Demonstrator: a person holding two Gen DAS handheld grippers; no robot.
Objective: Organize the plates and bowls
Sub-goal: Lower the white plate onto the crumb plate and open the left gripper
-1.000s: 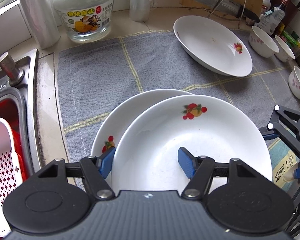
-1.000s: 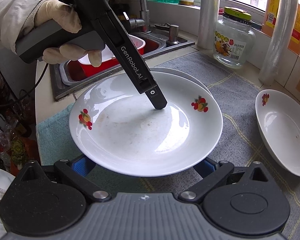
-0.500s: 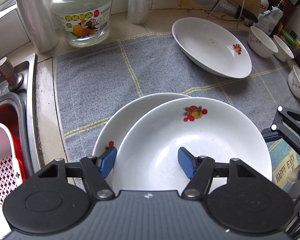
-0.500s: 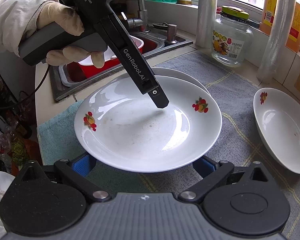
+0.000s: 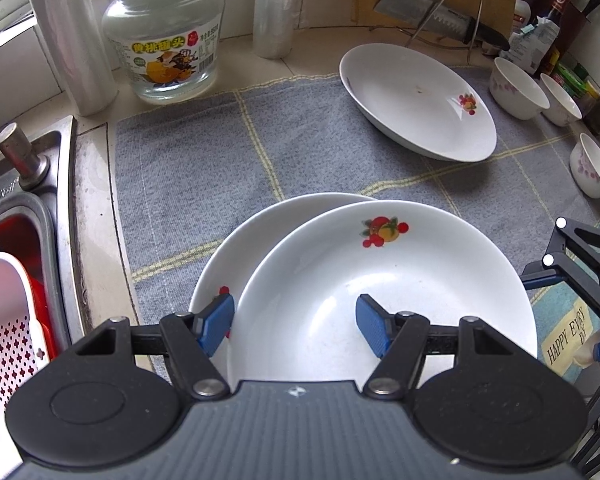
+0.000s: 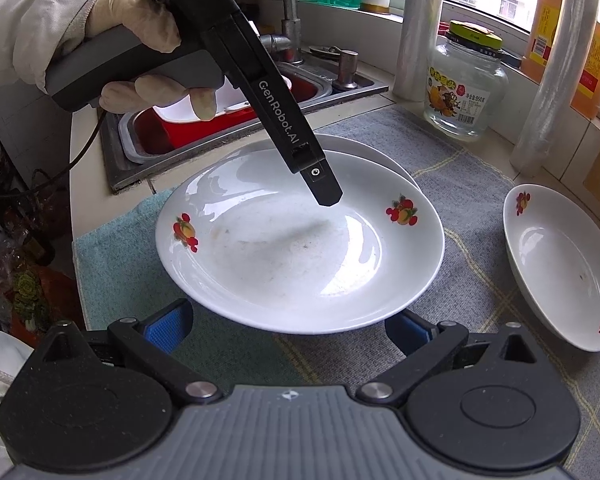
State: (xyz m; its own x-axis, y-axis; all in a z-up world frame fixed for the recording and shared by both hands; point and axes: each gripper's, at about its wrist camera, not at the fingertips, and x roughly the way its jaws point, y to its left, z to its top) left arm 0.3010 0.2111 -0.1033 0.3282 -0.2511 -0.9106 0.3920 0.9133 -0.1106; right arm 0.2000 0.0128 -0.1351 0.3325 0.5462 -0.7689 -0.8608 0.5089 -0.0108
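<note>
Two white fruit-print plates overlap on the grey cloth [image 5: 200, 160]. The top plate [image 5: 380, 300] [image 6: 280, 256] sits offset over the lower plate [image 5: 260, 232] [image 6: 372, 156]. My left gripper [image 5: 296, 322] straddles the top plate's near-left rim, one blue pad outside and one inside, shut on it. In the right wrist view a gloved hand holds that gripper, and one of its fingers [image 6: 320, 184] reaches into the plate. My right gripper [image 6: 288, 326] stands open, its pads wide apart and partly hidden under the plate's near rim. A third matching plate [image 5: 416, 100] [image 6: 560, 264] lies apart.
Three small floral bowls [image 5: 518, 88] [image 5: 560, 100] [image 5: 592, 168] stand at the far right. A glass jar [image 5: 164, 40], film rolls and a knife [image 5: 440, 20] on a rack line the back. The sink [image 5: 20, 208] with a white colander [image 5: 4, 320] is on the left.
</note>
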